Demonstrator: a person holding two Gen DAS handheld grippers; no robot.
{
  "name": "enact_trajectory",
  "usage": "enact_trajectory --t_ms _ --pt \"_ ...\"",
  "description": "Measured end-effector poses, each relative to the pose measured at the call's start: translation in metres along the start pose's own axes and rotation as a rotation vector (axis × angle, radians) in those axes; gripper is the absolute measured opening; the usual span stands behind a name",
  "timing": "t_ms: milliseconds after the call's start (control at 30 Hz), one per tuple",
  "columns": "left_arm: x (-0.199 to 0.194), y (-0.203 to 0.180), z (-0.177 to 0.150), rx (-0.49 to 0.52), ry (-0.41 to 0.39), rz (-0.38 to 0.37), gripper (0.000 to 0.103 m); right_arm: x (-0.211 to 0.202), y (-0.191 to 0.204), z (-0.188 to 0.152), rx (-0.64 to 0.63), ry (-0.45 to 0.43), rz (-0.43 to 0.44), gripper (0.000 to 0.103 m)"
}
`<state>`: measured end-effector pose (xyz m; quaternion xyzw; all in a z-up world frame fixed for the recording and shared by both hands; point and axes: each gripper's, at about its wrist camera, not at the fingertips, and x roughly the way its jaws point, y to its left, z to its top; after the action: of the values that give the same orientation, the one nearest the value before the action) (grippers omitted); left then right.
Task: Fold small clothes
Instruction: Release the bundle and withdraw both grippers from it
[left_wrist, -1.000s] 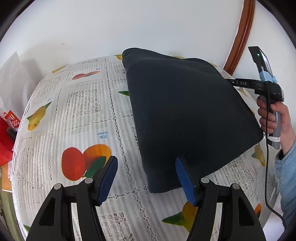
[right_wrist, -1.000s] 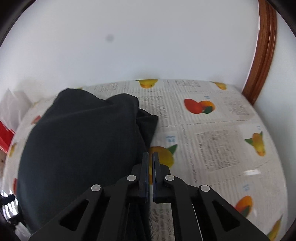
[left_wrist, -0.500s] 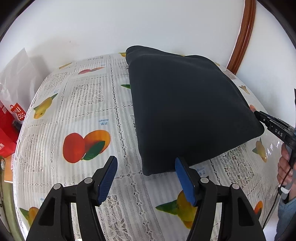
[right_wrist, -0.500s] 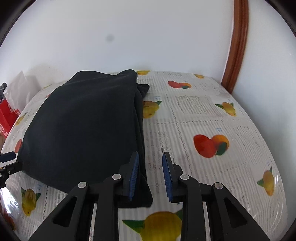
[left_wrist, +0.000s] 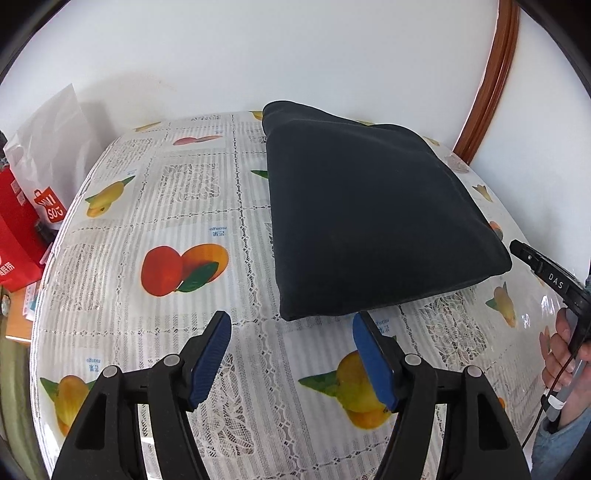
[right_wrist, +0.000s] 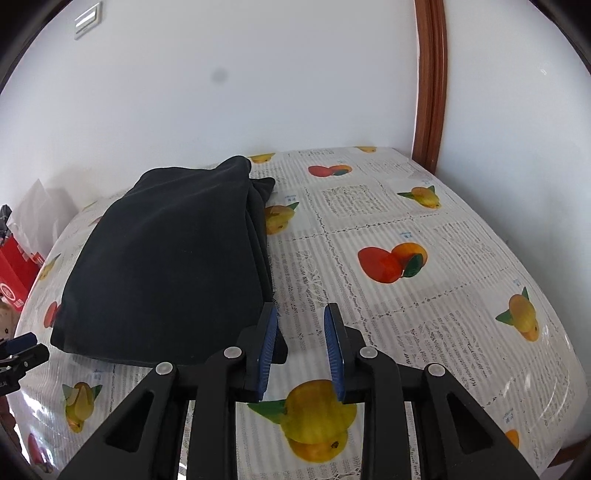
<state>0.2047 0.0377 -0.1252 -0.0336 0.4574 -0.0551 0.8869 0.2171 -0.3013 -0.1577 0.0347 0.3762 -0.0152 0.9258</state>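
Note:
A dark navy folded garment (left_wrist: 369, 221) lies flat on the table with the fruit-print cloth (left_wrist: 184, 221). My left gripper (left_wrist: 291, 322) hovers just short of the garment's near corner. Its jaws are opening and hold nothing. In the right wrist view the garment (right_wrist: 166, 266) lies left of centre, its stacked fold edges facing right. My right gripper (right_wrist: 300, 314) stands narrowly open beside the near right corner, with only tablecloth between its blue pads (right_wrist: 267, 347). The right gripper (left_wrist: 546, 273) and the hand (left_wrist: 561, 343) holding it show at the right edge of the left wrist view.
Red shopping bags (left_wrist: 18, 236) and a white bag (left_wrist: 48, 147) stand off the table's left side. A white wall runs behind the table, with a brown wooden frame (right_wrist: 428, 74) at the back right. Bare tablecloth (right_wrist: 424, 258) lies right of the garment.
Both grippers have drawn back toward the table's near edge, away from the garment. The right gripper went from shut to narrowly open. The left finger no longer overlaps the garment's corner.

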Motion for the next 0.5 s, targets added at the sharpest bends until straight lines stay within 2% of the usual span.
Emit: enact_trajectory --t_ms 200,267,400,500 --pt "-0.021 0.004 -0.007 -0.037 -0.031 0.001 0.072 0.007 0.009 -0.008 -0.040 0.044 -0.069 0.026" --pt "-0.029 0.007 -0.010 -0.053 -0.049 0.022 0.075 0.001 0.007 -0.011 -0.024 0.050 -0.067 0.027" --pt "-0.043 0.007 -0.015 -0.079 -0.064 0.022 0.078 -0.021 0.002 -0.012 0.003 0.059 -0.056 0.037" --pt "-0.056 0.000 -0.017 -0.065 -0.085 0.029 0.081 -0.047 0.002 -0.013 0.008 0.047 -0.057 0.051"
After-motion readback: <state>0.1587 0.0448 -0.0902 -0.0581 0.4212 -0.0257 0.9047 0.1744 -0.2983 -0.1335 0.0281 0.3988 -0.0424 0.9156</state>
